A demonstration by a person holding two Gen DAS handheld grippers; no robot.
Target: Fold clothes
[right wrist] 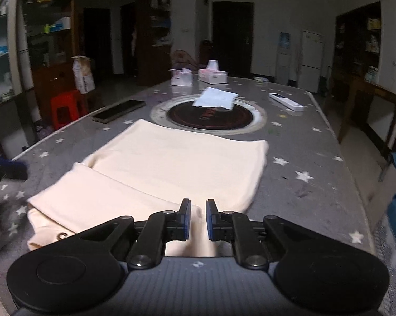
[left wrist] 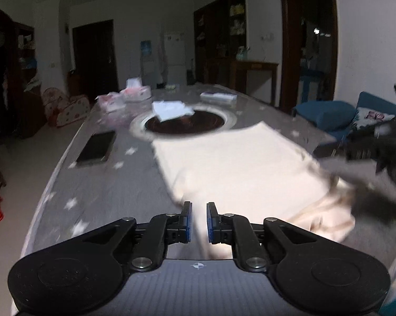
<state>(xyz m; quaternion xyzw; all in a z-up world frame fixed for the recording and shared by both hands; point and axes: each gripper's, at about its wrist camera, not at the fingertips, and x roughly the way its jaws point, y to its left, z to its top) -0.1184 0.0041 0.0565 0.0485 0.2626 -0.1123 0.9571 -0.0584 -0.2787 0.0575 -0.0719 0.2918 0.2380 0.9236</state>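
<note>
A cream garment (left wrist: 240, 168) lies partly folded on the grey star-patterned tablecloth (left wrist: 113, 184). In the left wrist view my left gripper (left wrist: 199, 218) is shut on a near edge of the cream cloth, which runs between its blue pads. The other gripper (left wrist: 377, 147) appears blurred at the right edge. In the right wrist view the garment (right wrist: 177, 168) shows a folded flap at the near left, and my right gripper (right wrist: 198, 218) is shut on its near edge, cloth pinched between the pads.
A round dark hotplate inset (right wrist: 209, 117) sits mid-table with a white folded cloth (right wrist: 216, 98) on it. A phone (right wrist: 119, 114), a remote (right wrist: 286, 102) and tissue packs (right wrist: 212, 75) lie farther back. A red stool (right wrist: 66, 108) stands left; blue sofa (left wrist: 329, 113) right.
</note>
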